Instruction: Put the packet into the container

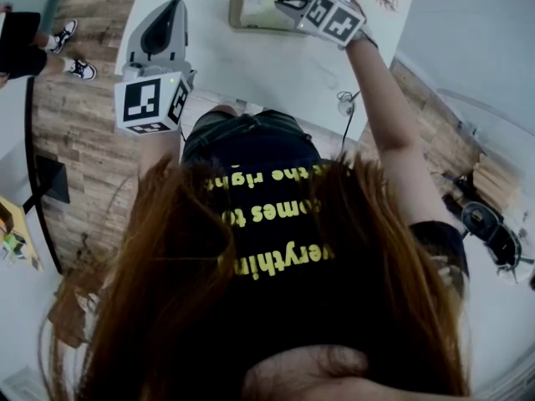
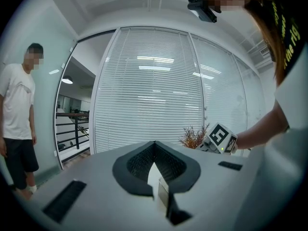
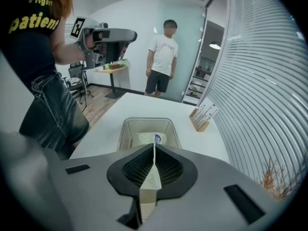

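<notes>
- The packet [image 3: 147,138] is seen lying inside the container [image 3: 126,127], at the centre of the right gripper view, so little is left to be spoiled.
- The right gripper [image 3: 153,147] is held above it, fingers pressed together on nothing. If it is lowered carelessly, the rim could be struck and the container shoved across the bench [image 3: 202,146].
- The left gripper [image 2: 155,146], fingers likewise closed and empty, is held level, well apart from the container; no hazard is judged there.
</notes>
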The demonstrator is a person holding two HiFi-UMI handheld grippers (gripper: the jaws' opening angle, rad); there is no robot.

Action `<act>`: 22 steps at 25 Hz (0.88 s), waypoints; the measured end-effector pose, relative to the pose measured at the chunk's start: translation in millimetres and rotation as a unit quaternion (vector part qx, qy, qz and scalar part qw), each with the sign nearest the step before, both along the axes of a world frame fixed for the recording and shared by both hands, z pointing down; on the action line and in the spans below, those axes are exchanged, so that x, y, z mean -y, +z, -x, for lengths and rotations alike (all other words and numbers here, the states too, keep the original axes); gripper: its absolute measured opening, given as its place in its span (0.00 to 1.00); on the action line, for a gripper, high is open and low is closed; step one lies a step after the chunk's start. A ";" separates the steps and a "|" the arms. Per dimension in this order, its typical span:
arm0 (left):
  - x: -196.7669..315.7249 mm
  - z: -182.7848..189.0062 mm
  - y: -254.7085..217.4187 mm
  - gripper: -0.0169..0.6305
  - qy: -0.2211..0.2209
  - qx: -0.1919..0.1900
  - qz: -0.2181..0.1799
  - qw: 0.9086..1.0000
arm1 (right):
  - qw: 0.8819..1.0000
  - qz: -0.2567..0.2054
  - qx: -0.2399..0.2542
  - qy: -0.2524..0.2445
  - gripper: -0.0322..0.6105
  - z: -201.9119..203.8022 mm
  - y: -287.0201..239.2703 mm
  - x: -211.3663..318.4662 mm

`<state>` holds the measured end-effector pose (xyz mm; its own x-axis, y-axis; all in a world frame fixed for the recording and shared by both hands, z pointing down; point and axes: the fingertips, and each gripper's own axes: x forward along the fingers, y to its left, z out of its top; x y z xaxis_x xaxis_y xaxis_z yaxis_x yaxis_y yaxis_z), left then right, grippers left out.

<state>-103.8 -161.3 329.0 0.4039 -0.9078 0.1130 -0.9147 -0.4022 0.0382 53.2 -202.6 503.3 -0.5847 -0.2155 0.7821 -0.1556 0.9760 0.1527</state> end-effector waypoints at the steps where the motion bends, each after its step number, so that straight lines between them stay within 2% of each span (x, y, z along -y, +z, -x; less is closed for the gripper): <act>1: 0.5 -0.5 0.0 0.03 0.001 0.002 0.000 1.000 | 1.000 -0.003 0.013 0.015 0.09 -1.3 -3.3 1.9; 8: 2.7 -1.6 1.6 0.03 0.002 0.019 -0.007 1.000 | 0.992 -0.022 0.080 0.093 0.08 -7.9 -20.6 4.6; 11: 4.1 -2.1 2.2 0.03 0.004 0.018 -0.008 1.000 | 0.982 -0.044 0.124 0.132 0.08 -8.5 -41.3 7.2; 16: 8.0 -3.9 1.0 0.03 0.006 0.017 -0.009 1.000 | 0.951 -0.086 0.216 0.206 0.08 -10.6 -87.1 12.8; 22: 9.9 -5.8 2.5 0.03 0.010 0.019 -0.012 1.000 | 0.897 -0.130 0.314 0.283 0.08 -20.2 -135.4 5.7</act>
<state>-97.9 -171.1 331.5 0.4171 -0.9025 0.1070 -0.9074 -0.4202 -0.0067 73.4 -208.4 367.9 -0.6321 -0.7439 0.2171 -0.7496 0.6580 0.0722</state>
